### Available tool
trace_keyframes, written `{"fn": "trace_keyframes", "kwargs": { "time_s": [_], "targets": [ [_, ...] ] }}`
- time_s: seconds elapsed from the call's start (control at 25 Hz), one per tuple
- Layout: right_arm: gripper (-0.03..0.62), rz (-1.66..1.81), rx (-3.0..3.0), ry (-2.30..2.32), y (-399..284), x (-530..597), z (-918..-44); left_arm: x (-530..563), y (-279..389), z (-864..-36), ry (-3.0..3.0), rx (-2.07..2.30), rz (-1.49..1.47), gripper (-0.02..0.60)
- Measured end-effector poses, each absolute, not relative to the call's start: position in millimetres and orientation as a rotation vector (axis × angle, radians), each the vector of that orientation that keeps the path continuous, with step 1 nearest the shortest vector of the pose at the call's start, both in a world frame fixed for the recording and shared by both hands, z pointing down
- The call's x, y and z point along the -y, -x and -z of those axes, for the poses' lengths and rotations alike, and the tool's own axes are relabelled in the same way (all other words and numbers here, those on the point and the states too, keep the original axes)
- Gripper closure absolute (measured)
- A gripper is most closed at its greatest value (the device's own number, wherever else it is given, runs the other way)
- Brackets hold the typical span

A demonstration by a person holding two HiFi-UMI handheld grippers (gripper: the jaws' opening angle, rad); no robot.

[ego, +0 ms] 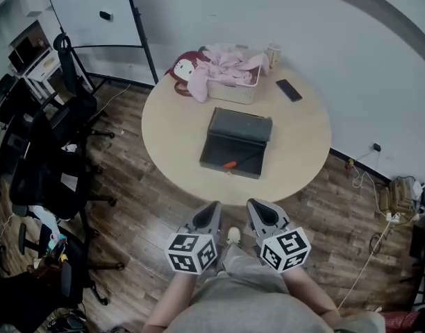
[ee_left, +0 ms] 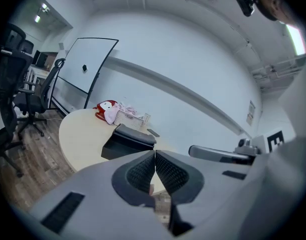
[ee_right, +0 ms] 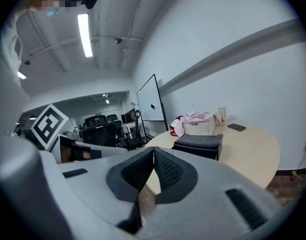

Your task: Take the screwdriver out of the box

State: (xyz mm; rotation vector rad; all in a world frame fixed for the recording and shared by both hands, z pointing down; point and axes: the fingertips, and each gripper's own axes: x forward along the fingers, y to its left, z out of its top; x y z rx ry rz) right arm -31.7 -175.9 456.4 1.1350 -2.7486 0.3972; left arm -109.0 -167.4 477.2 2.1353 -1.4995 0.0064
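Closed and empty, the left gripper (ego: 212, 208) and right gripper (ego: 254, 207) are held side by side, each pair of jaws pressed together. The screwdriver (ego: 235, 163) is seen lying in the front tray of the open box (ego: 240, 125) on the round table (ego: 172, 127). It is straight ahead of both grippers and well apart from them. Its long axis is set crosswise, orange handle leftward. Neither gripper is judged clearly nearer.

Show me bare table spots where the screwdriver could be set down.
Widest: left side of the table, between the box and the rim. Also bare: right of the box, in front of the phone. Crowded: the far edge, with doll, basket and cup.
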Motion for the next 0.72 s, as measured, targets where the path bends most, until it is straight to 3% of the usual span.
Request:
{"fn": "trace_keyframes", "kwargs": {
  "time_s": [0.72],
  "targets": [
    [0.594,-0.371,2.772,-1.158,23.3,335.9,-442.0,320.1,111.6,-499.4,-2.108,1.484,-0.093,0.577]
  ]
}}
